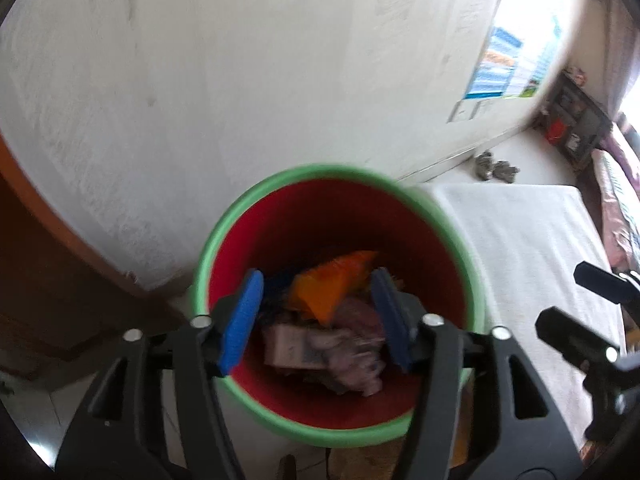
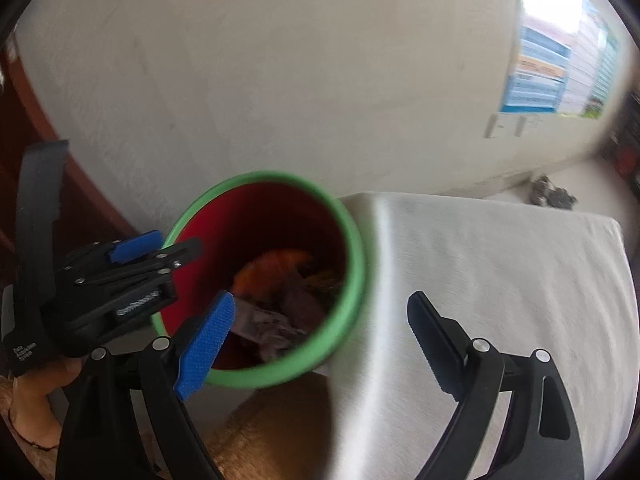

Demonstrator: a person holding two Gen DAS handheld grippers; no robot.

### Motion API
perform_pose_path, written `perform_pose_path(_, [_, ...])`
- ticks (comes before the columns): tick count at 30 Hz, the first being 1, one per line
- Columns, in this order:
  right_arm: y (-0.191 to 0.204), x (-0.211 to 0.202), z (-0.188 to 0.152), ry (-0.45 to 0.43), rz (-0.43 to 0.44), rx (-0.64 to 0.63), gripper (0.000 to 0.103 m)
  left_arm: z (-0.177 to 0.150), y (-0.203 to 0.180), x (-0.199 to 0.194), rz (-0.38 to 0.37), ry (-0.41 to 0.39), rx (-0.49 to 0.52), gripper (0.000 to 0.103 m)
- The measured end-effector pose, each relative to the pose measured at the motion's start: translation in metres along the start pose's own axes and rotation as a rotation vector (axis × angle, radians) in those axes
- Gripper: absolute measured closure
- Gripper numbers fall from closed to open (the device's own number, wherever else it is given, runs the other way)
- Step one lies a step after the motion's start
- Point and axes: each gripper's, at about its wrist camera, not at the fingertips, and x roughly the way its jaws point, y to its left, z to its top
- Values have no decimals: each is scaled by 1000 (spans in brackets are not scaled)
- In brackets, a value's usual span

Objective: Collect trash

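Observation:
A red bin with a green rim [image 1: 304, 172] [image 2: 354, 240] stands by the wall. Inside lie an orange wrapper [image 1: 332, 280] [image 2: 272, 268] and crumpled pale paper and packets [image 1: 320, 348] [image 2: 276, 328]. My left gripper [image 1: 316, 316] hangs over the bin's mouth, blue pads apart; the wrapper shows between them, but neither pad presses on it. In the right wrist view the left gripper [image 2: 168, 248] sits over the bin's left rim. My right gripper [image 2: 320, 344] stands wide open and empty at the bin's right rim, beside the table; it shows at the right edge [image 1: 576, 300] of the left wrist view.
A table under a white cloth [image 1: 520, 240] [image 2: 480, 280] touches the bin's right side. A white wall with a poster [image 1: 500, 64] rises behind. Brown wood panelling [image 1: 48, 260] is at the left. Shoes [image 1: 496, 168] lie on the floor. A person's hand [image 2: 36, 400] holds the left gripper.

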Motion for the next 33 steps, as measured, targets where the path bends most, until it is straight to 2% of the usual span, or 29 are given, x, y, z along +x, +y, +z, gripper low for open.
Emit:
perform_pose_path(3, [-38,-30,-13,-41,-39,90,8,6,-27,-16,-58,-46,36,39])
perform_pose_path(5, [-68,-50,-22,-69,-73,161,8,9,-48,-28,-94,-80,70,27])
perform_pose_path(6, [-84,-63,-28,-90,-88,206,8,10,-61,-35,-109,-104,89,18])
perform_pose_path(9, [-116,-100,-41,-163,-117,283,8,11,-94,-53,-184,-160,133,12])
perform_pose_path(11, [-124,-125,-49,-226,-157,279,8,11,-115,-65,-225,-197,152,7])
perform_pose_path(13, [-122,-154,-58,-338,-219,260,7,10,-132,-81,-267,-249,166,5])
perform_pose_path(14, [-119,-175,-66,-443,-262,247,7,10,-140,-88,-286,-276,174,5])
perform_pose_path(15, [-115,-187,-73,-511,-289,237,7,10,-148,-97,-300,-311,185,5])
perform_pose_path(18, [-102,-219,-92,-724,-371,200,7,9,-167,-120,-284,-408,208,5])
perform_pose_path(19, [-101,-222,-95,-757,-387,194,7,9,-171,-126,-263,-431,210,5])
perform_pose_path(24, [-96,-210,-111,-716,-458,208,7,7,-182,-147,-128,-511,169,5])
perform_pose_path(28, [-94,-203,-114,-688,-457,219,7,1,-184,-157,-106,-555,175,5])
perform_pose_path(33, [-99,-201,-125,-676,-467,266,7,-1,-184,-159,-146,-497,185,5])
